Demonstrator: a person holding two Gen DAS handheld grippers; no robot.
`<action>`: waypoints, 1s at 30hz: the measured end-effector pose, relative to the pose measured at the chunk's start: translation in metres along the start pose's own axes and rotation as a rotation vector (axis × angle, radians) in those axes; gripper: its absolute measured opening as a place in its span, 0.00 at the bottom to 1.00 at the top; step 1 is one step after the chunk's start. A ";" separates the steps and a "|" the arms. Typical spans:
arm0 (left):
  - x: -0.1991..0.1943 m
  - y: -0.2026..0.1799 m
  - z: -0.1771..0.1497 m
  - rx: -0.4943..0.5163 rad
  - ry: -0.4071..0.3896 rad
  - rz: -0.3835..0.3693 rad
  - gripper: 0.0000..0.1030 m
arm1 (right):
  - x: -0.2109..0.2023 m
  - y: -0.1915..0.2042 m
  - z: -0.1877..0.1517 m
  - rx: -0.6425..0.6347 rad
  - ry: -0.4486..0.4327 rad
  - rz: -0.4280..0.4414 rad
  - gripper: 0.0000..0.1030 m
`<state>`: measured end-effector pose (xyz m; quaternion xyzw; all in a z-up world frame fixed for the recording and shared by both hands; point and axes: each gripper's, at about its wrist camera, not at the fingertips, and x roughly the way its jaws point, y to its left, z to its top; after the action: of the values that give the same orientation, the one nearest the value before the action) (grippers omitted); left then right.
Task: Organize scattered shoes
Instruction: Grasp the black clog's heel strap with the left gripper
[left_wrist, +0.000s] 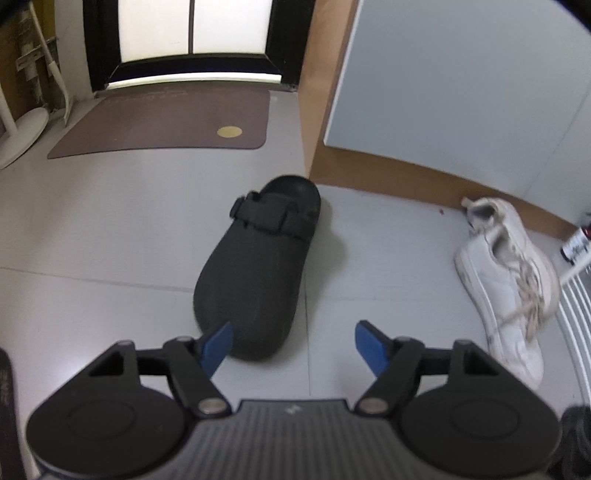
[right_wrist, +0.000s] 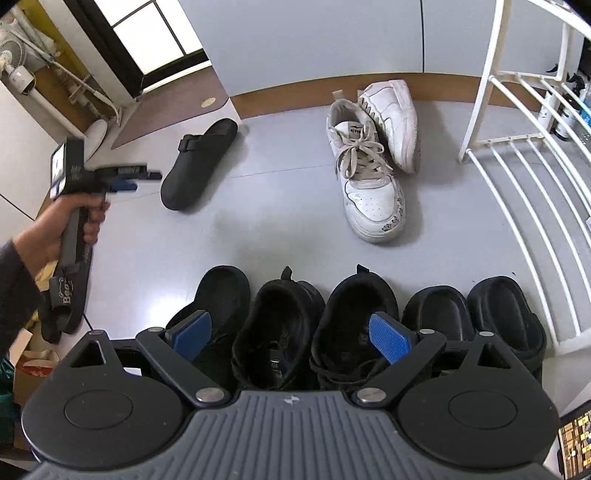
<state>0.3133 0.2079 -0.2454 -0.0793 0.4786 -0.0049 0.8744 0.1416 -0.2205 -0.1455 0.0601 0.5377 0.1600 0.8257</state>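
Observation:
A black clog (left_wrist: 255, 266) lies alone on the grey floor, toe towards me, just ahead of my left gripper (left_wrist: 293, 339). That gripper stands open with nothing between its blue pads (left_wrist: 218, 345). The right wrist view shows the same clog (right_wrist: 201, 166) with the left gripper (right_wrist: 129, 179) close beside its toe. My right gripper (right_wrist: 291, 332) hangs open over a row of several black shoes (right_wrist: 280, 321), gripping none. Two white sneakers (right_wrist: 369, 184) lie loose, one leaning on the other.
A white wire rack (right_wrist: 535, 155) stands at the right. A grey cabinet (left_wrist: 461, 92) with a wooden base backs the floor. A brown mat (left_wrist: 166, 122) lies before the door. A dark slipper (right_wrist: 66, 291) and bags sit at the left, under the person's hand (right_wrist: 55, 229).

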 end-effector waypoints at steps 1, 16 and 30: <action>0.004 0.000 0.004 -0.009 -0.006 0.007 0.74 | 0.003 -0.002 -0.002 -0.001 -0.001 0.002 0.93; 0.071 0.005 0.078 -0.211 -0.009 0.097 0.74 | 0.028 -0.053 -0.027 0.039 0.023 -0.001 0.93; 0.113 0.011 0.095 -0.316 0.035 0.218 0.68 | 0.035 -0.078 -0.045 0.031 0.052 -0.037 0.93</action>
<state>0.4533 0.2217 -0.2917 -0.1633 0.4944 0.1635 0.8379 0.1295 -0.2861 -0.2155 0.0588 0.5623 0.1380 0.8132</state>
